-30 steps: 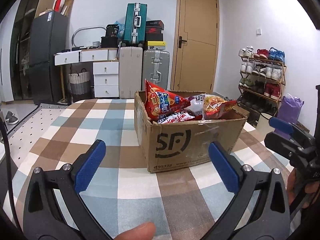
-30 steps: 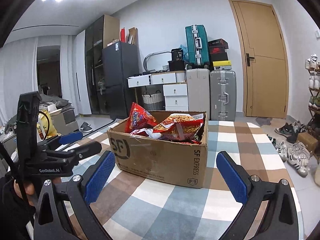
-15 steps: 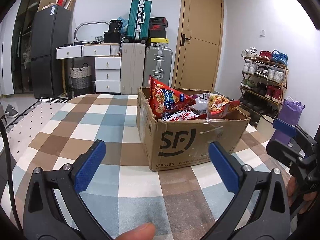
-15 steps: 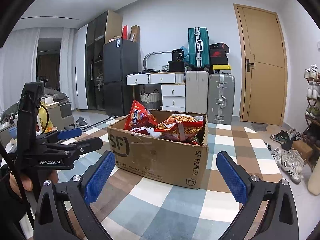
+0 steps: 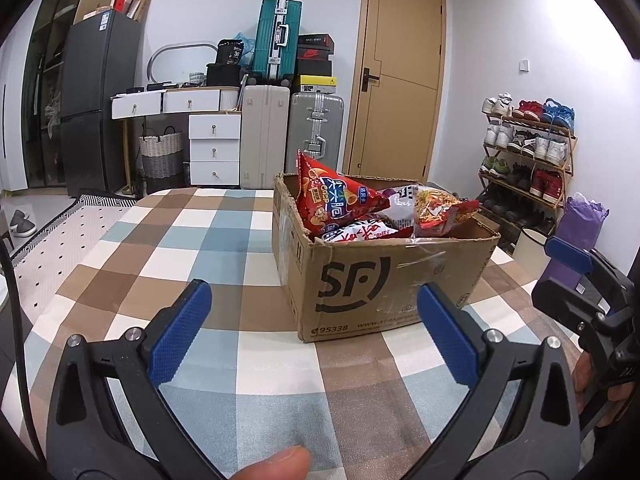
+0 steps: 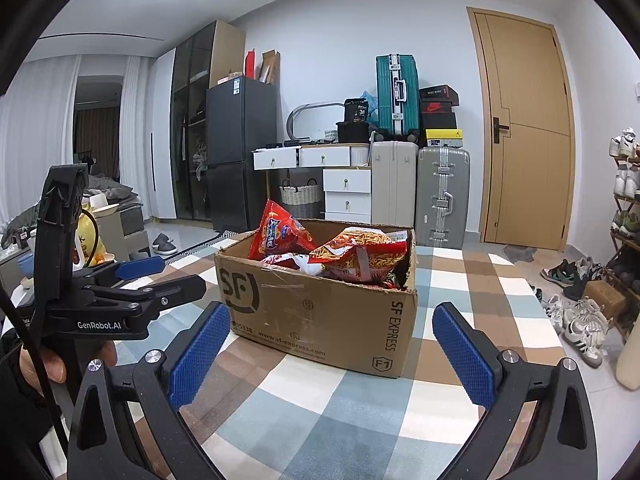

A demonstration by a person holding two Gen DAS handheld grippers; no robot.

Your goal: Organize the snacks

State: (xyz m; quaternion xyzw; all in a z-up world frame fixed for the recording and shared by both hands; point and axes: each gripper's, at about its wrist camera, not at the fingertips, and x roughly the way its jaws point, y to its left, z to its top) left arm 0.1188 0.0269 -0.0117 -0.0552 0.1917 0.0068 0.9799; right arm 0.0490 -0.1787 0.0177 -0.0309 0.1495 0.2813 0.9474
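A brown SF Express cardboard box (image 5: 384,280) stands on the checked tablecloth (image 5: 192,248), with several snack bags in it. A red chip bag (image 5: 336,200) leans at its left, an orange noodle-snack bag (image 5: 440,208) at its right. The box also shows in the right wrist view (image 6: 320,308), with the red bag (image 6: 276,236) and the orange bag (image 6: 360,256). My left gripper (image 5: 316,336) is open and empty, short of the box. My right gripper (image 6: 332,356) is open and empty, in front of the box. Each gripper shows in the other's view, the right one (image 5: 576,276) and the left one (image 6: 160,276).
Behind the table stand suitcases (image 5: 276,48), a white drawer unit (image 5: 214,148), a dark fridge (image 5: 96,100) and a wooden door (image 5: 400,84). A shoe rack (image 5: 528,148) is at the right. Shoes (image 6: 576,320) lie on the floor.
Both grippers have risen slightly and tilted, so the box sits a little lower in each view. Both stay open and empty. The box and bags have not moved.
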